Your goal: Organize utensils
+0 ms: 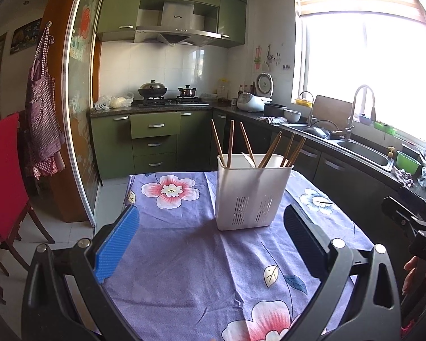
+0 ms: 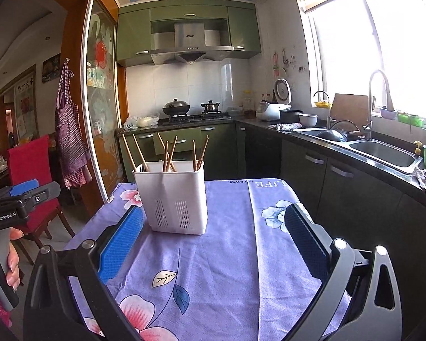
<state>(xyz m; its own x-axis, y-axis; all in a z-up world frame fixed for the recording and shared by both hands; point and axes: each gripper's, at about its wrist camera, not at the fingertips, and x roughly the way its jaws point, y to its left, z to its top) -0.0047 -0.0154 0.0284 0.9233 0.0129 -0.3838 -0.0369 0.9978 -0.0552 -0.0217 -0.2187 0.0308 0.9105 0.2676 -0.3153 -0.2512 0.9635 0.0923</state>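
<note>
A white plastic utensil holder (image 1: 252, 191) stands upright at the centre of the left wrist view, a little right of the middle, on a table draped in a purple floral cloth (image 1: 184, 255); in the right wrist view the same holder (image 2: 174, 199) sits left of centre. It is a squarish tub with smooth walls, rounded corners and two panels of narrow vertical drainage slots low on its near face. Several brown wooden chopsticks (image 1: 230, 143) rise from it, long axes near vertical and thin ends down in the tub, their tops fanning outward toward the upper part of the frame, some leaning left and others right. The left gripper (image 1: 211, 244) fills the bottom of its view with its fingers spread wide apart and nothing between them, a ribbed blue pad (image 1: 117, 244) on the left one and a dark textured pad on the right one. The right gripper (image 2: 213, 244) is likewise spread wide and empty over bare cloth, the holder just beyond its left finger. Green cabinets (image 1: 153, 142) and a steel sink (image 2: 383, 152) line the background.
</note>
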